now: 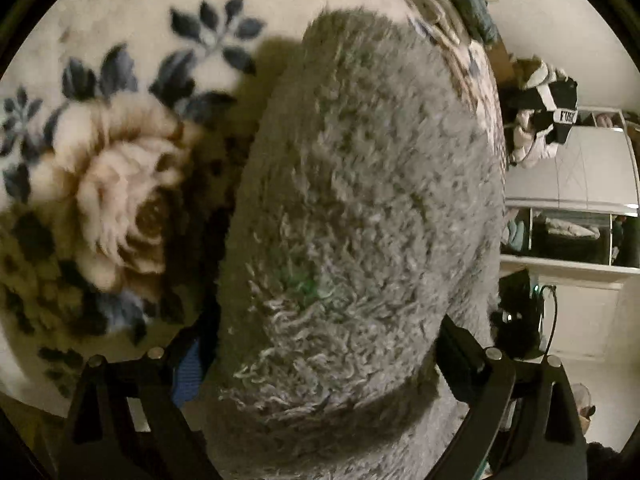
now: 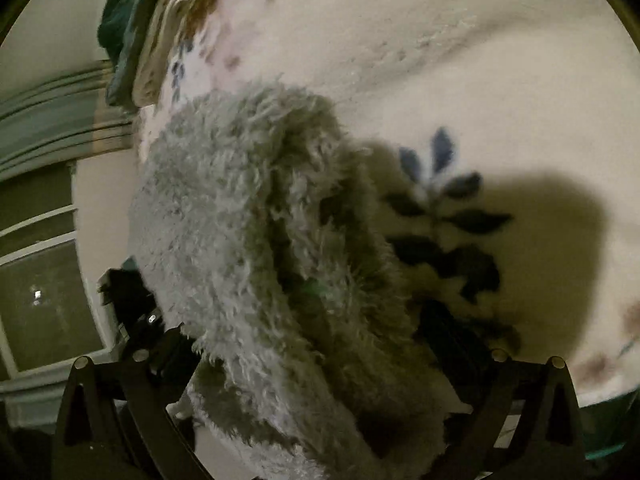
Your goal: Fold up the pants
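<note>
Grey fleece pants point(image 1: 360, 208) filled both wrist views as a person worked to fold them over a cream blanket printed with a tan rose point(image 1: 120, 200) and blue leaves point(image 2: 440, 200). The fluffy cloth was bunched between the fingers of each tool and hung forward, apparently so that the doubled length could be laid flat on the blanket point(image 2: 440, 40) beneath.

The left gripper point(image 1: 320, 360) had its jaws set wide, one finger on either side of the thick roll of fleece; whether the pads pressed on it could not be told. The right gripper point(image 2: 316, 360) likewise stood wide, with a fold of the pants draped across the gap between its fingers. There too, no firm pinch could be made out. Both tools angled down toward the blanket, which suggested the garment was being lowered rather than lifted.

A stack of folded textiles point(image 2: 160, 32) lay at the far left edge of the bed in the right view, likely finished laundry kept clear of the working area.
</note>
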The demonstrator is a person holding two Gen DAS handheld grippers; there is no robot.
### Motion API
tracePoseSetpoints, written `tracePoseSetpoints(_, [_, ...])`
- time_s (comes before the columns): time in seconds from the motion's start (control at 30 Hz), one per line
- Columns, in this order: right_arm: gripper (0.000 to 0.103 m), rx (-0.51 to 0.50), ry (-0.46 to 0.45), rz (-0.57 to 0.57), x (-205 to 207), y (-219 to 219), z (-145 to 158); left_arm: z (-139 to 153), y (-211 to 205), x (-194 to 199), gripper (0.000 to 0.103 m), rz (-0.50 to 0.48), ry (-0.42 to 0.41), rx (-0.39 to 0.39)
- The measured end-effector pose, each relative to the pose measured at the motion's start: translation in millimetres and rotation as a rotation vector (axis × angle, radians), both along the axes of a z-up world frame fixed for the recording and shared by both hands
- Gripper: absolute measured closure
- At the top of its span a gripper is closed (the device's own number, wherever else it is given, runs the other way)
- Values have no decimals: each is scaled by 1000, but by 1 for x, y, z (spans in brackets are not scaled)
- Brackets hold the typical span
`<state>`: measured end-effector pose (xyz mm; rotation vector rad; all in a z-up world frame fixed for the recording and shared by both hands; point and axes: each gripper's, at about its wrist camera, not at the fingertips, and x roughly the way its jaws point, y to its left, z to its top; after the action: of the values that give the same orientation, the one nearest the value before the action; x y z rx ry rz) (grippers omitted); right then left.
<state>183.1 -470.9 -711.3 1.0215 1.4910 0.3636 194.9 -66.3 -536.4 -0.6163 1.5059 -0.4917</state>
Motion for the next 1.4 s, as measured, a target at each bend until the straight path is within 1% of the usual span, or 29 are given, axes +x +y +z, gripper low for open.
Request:
tracePoseSetpoints(0.07, [0, 66, -5, 0, -1, 2, -5, 9, -3, 0, 10, -6, -35, 11])
tracePoseSetpoints(0.1, [4, 74, -13, 3, -1, 3, -6, 14, -6, -1, 19, -13, -50, 9])
tracePoseSetpoints(0.13, [18, 66, -25, 6, -2, 6, -7, 19, -7, -1, 25, -17, -60, 9])
tracePoseSetpoints(0.17, [39, 48, -30, 17, -1, 10, -7, 24, -8, 0, 36, -15, -71, 8])
tracePoseSetpoints(0.2, [45, 40, -33, 20, -2, 13, -5, 29, -8, -1, 43, -10, -79, 3])
tracePoseSetpoints(0.27, [57, 28, -46, -5, 0, 17, 1, 36, -11, -2, 49, 5, -90, -6])
tracePoseSetpoints(0.33, [60, 11, -67, -6, 1, 21, 13, 48, -11, -3, 50, 16, -97, -4])
tracePoseSetpoints(0.4, [62, 3, -79, -3, 1, 23, 28, 67, -15, -3, 50, 21, -112, 7])
tracePoseSetpoints(0.47, [64, 4, -93, 4, -1, 20, 52, 91, -15, -1, 50, 22, -136, 15])
tracePoseSetpoints(0.53, [66, 15, -111, 7, 0, 15, 73, 113, -20, 9, 50, 28, -149, 17])
tracePoseSetpoints(0.63, [66, 27, -148, -12, 12, 13, 114, 148, -33, 31, 51, 34, -170, 15])
tracePoseSetpoints(0.67, [66, 26, -174, -15, 23, 12, 132, 160, -37, 41, 53, 33, -187, 12])
tracePoseSetpoints(0.73, [66, 20, -205, -15, 43, 12, 156, 184, -49, 70, 58, 26, -222, 14])
tracePoseSetpoints(0.77, [66, 14, -223, -19, 59, 10, 169, 189, -49, 80, 62, 23, -229, 16])
tracePoseSetpoints(0.83, [66, 1, -246, -22, 90, 11, 184, 197, -48, 107, 63, -9, -242, 33])
tracePoseSetpoints(0.87, [66, -29, -245, -7, 109, 13, 191, 194, -52, 118, 63, -30, -249, 57])
tracePoseSetpoints(0.9, [66, -60, -230, 11, 119, 12, 191, 187, -52, 125, 62, -50, -248, 91])
tracePoseSetpoints(0.93, [66, -89, -202, 36, 129, 11, 185, 173, -55, 135, 62, -73, -223, 130])
tracePoseSetpoints(0.97, [66, -121, -137, 52, 137, 9, 169, 159, -55, 140, 62, -80, -180, 146])
tracePoseSetpoints(1.03, [66, -145, -47, 16, 130, -5, 140, 138, -50, 144, 62, -65, -97, 136])
tracePoseSetpoints(1.1, [66, -128, 42, -23, 110, -11, 111, 125, -44, 141, 62, -61, -68, 136])
tracePoseSetpoints(1.13, [66, -117, 63, -45, 101, -10, 104, 118, -42, 141, 62, -61, -49, 143])
tracePoseSetpoints(1.17, [66, -83, 88, -91, 81, -11, 95, 116, -40, 139, 61, -60, -43, 143])
tracePoseSetpoints(1.23, [66, -29, 127, -162, 56, -7, 84, 112, -39, 139, 58, -66, -32, 161])
tracePoseSetpoints(1.33, [66, 43, 186, -252, 14, 9, 69, 113, -47, 139, 56, -116, -38, 175])
tracePoseSetpoints(1.4, [66, 86, 207, -288, -10, 24, 59, 117, -52, 137, 52, -160, -50, 179])
